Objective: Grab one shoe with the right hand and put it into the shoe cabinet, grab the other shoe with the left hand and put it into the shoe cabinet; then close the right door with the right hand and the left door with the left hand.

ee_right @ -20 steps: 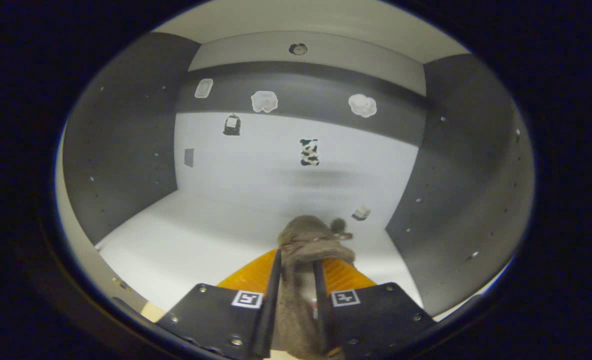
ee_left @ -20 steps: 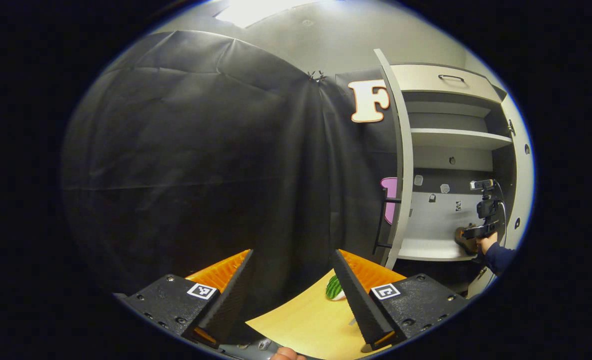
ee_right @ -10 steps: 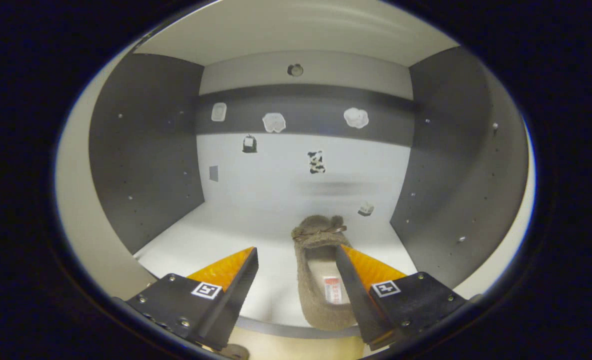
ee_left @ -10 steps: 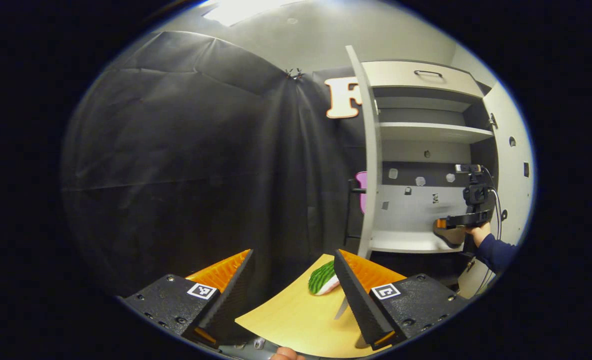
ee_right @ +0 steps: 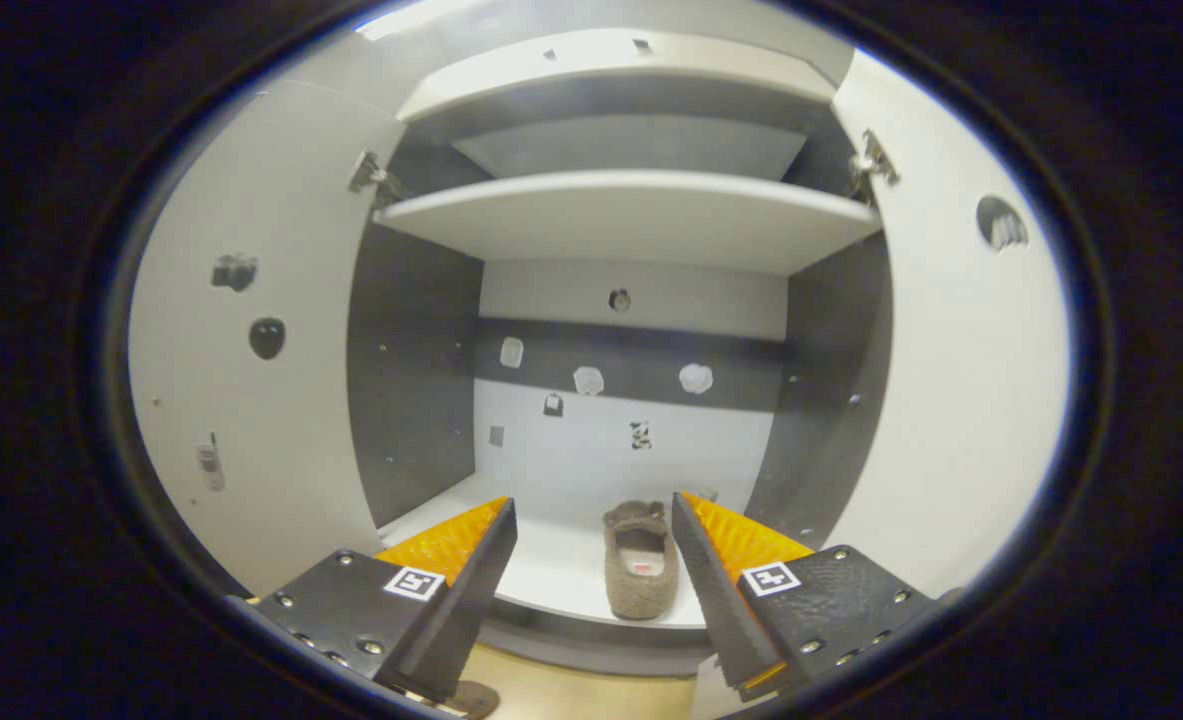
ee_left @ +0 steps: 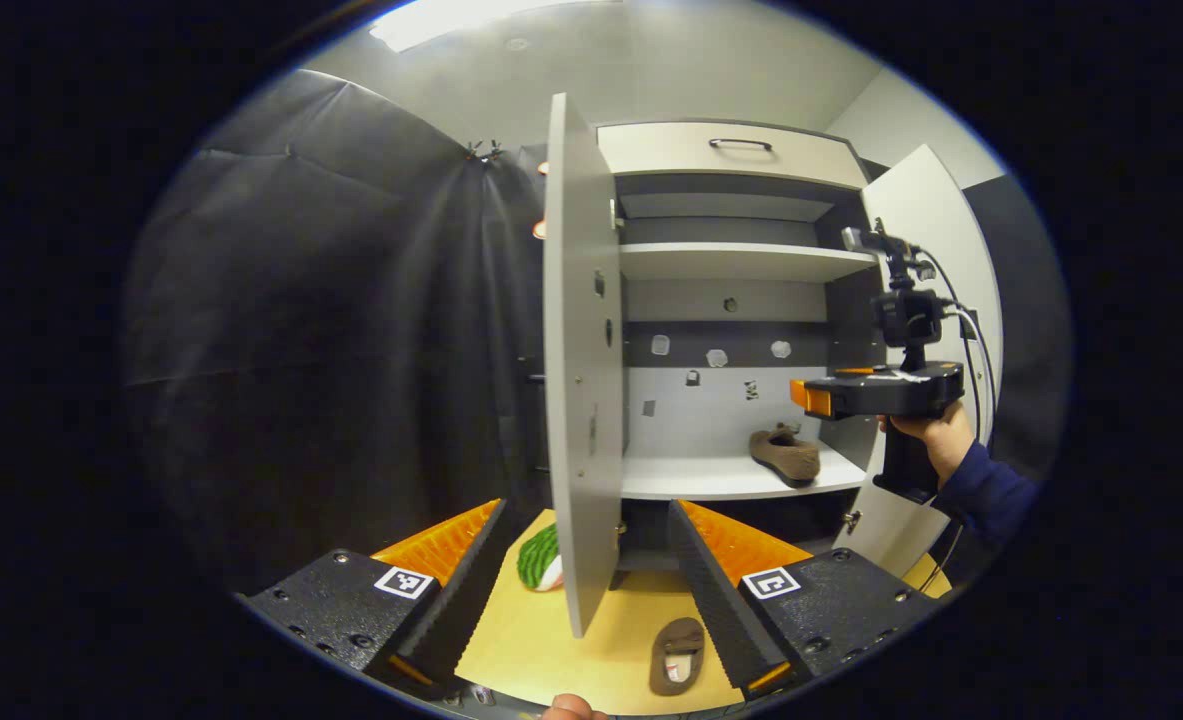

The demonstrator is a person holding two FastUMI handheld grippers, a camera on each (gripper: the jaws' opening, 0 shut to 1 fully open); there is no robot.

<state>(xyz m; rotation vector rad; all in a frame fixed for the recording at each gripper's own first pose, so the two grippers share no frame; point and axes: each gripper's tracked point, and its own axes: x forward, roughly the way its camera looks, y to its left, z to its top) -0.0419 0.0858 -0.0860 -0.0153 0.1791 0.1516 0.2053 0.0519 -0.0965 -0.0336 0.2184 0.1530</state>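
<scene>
Shoe cabinet (ee_left: 741,150) stands open, left door (ee_left: 579,380) and right door (ee_left: 926,220) both swung wide. Wooden floor (ee_left: 591,650) in front. Right gripper (ee_right: 591,560) held before cabinet opening by hand (ee_left: 936,440), fingers spread wide, holding nothing. Left gripper (ee_left: 586,565) near floor, fingers wide apart, empty. One brown shoe (ee_right: 639,560) lies on bottom shelf (ee_left: 701,480), toward right side. Other shoe (ee_left: 676,655) on floor below cabinet. Green object (ee_left: 536,558) on floor beside left door.
</scene>
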